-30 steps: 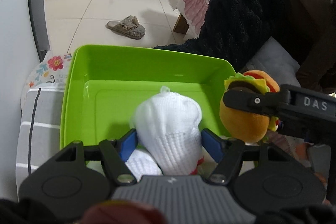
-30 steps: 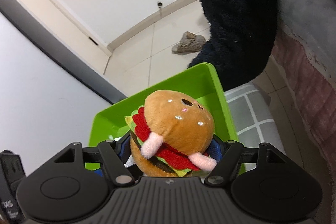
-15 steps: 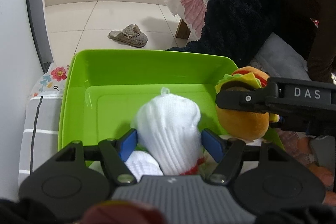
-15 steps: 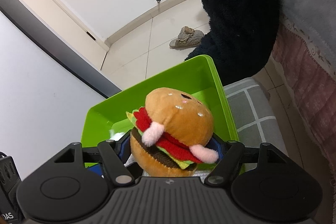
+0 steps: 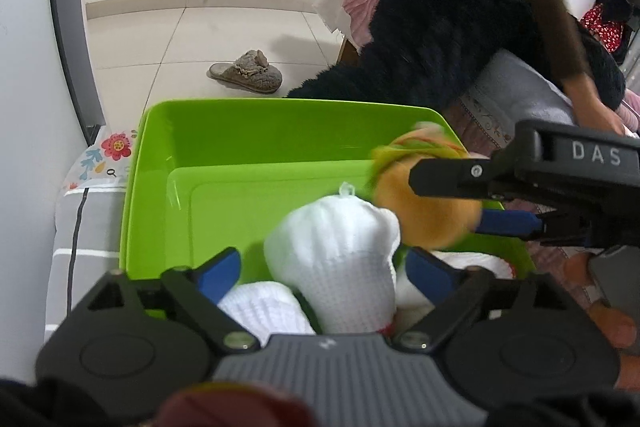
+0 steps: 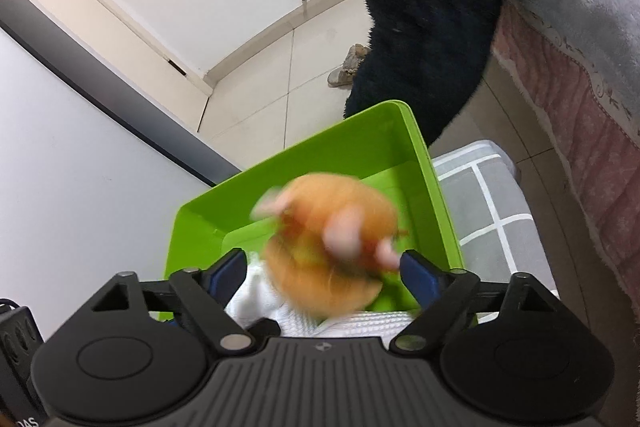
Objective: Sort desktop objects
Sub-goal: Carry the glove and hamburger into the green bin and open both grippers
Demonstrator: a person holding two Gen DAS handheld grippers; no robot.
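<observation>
Both grippers hang over the green bin, tilted down into it, and both are letting go at once. The left gripper has its jaws opening, blue pads clear of the white sock bundle on either side, so the bundle sits loose between them, low at the near end of the bin beside more white cloth. The right gripper is opening too, and the burger toy between its pads is smeared with motion blur, which looks like a toy tumbling free rather than one being pinched. From the left view the burger shows just right of the sock, over the bin's right wall, with the right gripper's dark arm across it. That placement makes sense: soft items are being gathered in one container, and releasing above the bin lets them fall in without pushing down. Compared with a second ago, the change is plain: both sets of pads were then pressing on their loads, the sock squeezed narrow and the burger sharp and upright; now the gaps are wide, the sock has relaxed and leans right, and the burger has rolled over. The hands themselves have hardly shifted. A slipper lies on the floor beyond.
</observation>
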